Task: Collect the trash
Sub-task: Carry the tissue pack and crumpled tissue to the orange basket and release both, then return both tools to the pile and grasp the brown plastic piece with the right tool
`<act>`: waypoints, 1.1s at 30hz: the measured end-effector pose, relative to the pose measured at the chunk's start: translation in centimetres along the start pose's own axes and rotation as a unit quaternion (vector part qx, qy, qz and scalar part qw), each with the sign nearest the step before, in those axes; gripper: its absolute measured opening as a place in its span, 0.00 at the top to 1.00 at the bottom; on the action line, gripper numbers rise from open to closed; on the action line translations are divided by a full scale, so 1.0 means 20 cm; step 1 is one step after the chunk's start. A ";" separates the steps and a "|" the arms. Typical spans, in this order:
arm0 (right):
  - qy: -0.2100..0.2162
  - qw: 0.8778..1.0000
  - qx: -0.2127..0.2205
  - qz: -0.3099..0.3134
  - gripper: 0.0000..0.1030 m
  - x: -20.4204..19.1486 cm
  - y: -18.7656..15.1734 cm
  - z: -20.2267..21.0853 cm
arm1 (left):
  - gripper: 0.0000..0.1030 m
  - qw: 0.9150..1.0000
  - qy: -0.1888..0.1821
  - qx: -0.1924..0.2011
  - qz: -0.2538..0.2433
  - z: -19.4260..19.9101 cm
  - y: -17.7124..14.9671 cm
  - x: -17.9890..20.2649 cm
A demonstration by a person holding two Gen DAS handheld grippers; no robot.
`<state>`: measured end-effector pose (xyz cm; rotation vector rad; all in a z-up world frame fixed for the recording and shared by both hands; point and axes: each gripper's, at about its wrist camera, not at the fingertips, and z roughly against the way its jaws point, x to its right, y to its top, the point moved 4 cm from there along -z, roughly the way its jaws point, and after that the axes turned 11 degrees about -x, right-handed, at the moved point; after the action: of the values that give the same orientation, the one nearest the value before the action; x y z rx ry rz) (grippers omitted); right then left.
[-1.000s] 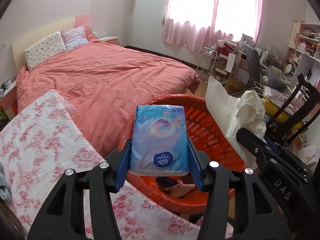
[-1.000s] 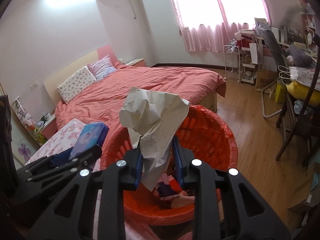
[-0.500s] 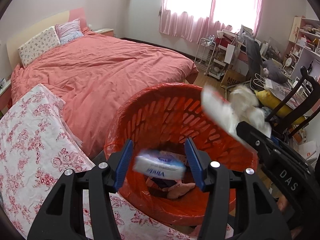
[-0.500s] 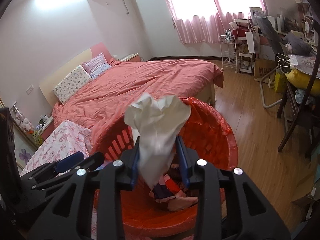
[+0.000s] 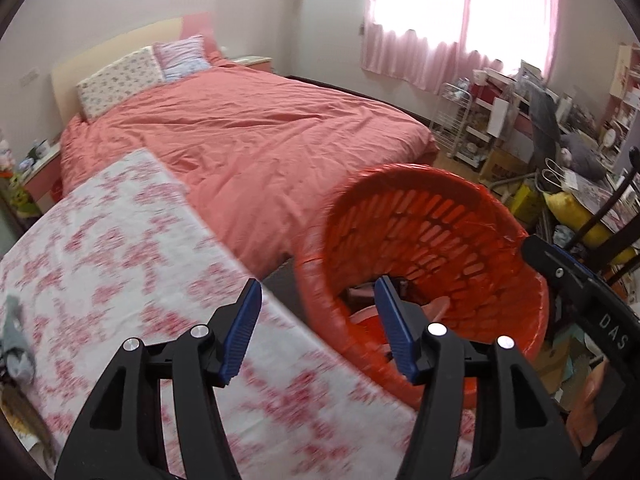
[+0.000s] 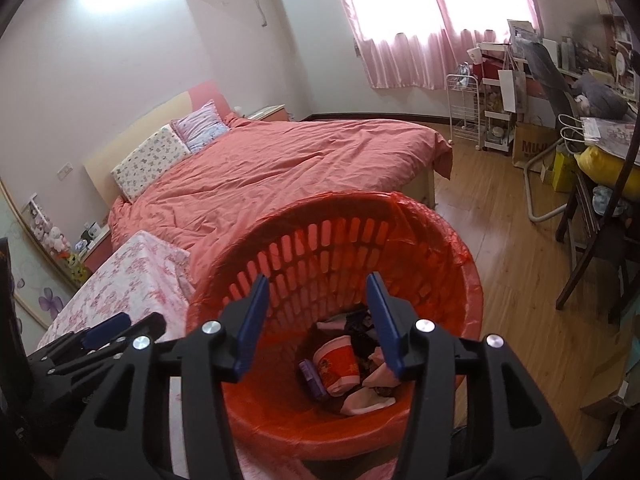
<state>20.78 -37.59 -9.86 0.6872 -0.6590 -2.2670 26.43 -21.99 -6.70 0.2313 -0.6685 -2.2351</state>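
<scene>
An orange-red slatted basket (image 5: 420,172) lined with a red bag stands between the bed and the floral-covered table. My left gripper (image 5: 318,292) hovers at the basket's left rim, its jaws opening with nothing between them. My right gripper (image 6: 318,280) points down into the basket (image 6: 332,200), its jaws also opening and empty. At the bottom lie a red paper cup (image 6: 336,364), a purple-blue packet (image 6: 310,376) and pale scraps (image 6: 368,400). The left gripper's fingers (image 6: 104,328) show at the lower left of the right wrist view.
A table with a pink floral cloth (image 5: 120,260) lies to the left, a grey item (image 5: 16,340) at its edge. Behind is a bed with a coral cover (image 5: 248,140). A dark wooden chair (image 6: 600,260) and a cluttered desk stand on the right over wood floor (image 6: 500,248).
The blue tissue pack has dropped out of my left gripper into the basket. The crumpled white paper has left my right gripper. Both sets of jaws have widened, and the left view has swung left.
</scene>
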 end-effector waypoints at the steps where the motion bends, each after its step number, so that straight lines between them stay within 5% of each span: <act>1: 0.003 1.000 0.000 0.005 0.51 -0.03 -0.01 0.02 | 0.40 1.000 0.009 0.005 0.007 0.04 -0.02 -0.03; 8: 0.035 0.998 -0.009 0.056 0.46 -0.26 -0.10 0.09 | 0.36 0.996 0.064 0.033 0.058 0.23 -0.15 -0.24; 15: 0.071 0.987 -0.038 0.136 0.45 -0.58 -0.28 0.12 | 0.35 0.983 0.117 0.036 0.140 0.39 -0.36 -0.55; 25: 0.130 0.950 -0.103 0.266 0.45 -1.13 -0.62 0.07 | 0.30 0.945 0.200 0.024 0.260 0.55 -0.69 -1.06; 33: 0.170 0.914 -0.149 0.336 0.45 -1.51 -0.81 -0.03 | 0.30 0.925 0.219 0.014 0.309 0.60 -0.86 -1.25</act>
<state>32.99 -5.64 -11.55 0.5696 -0.2978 -1.5153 28.29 10.57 -6.77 0.4503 -0.4452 -1.4982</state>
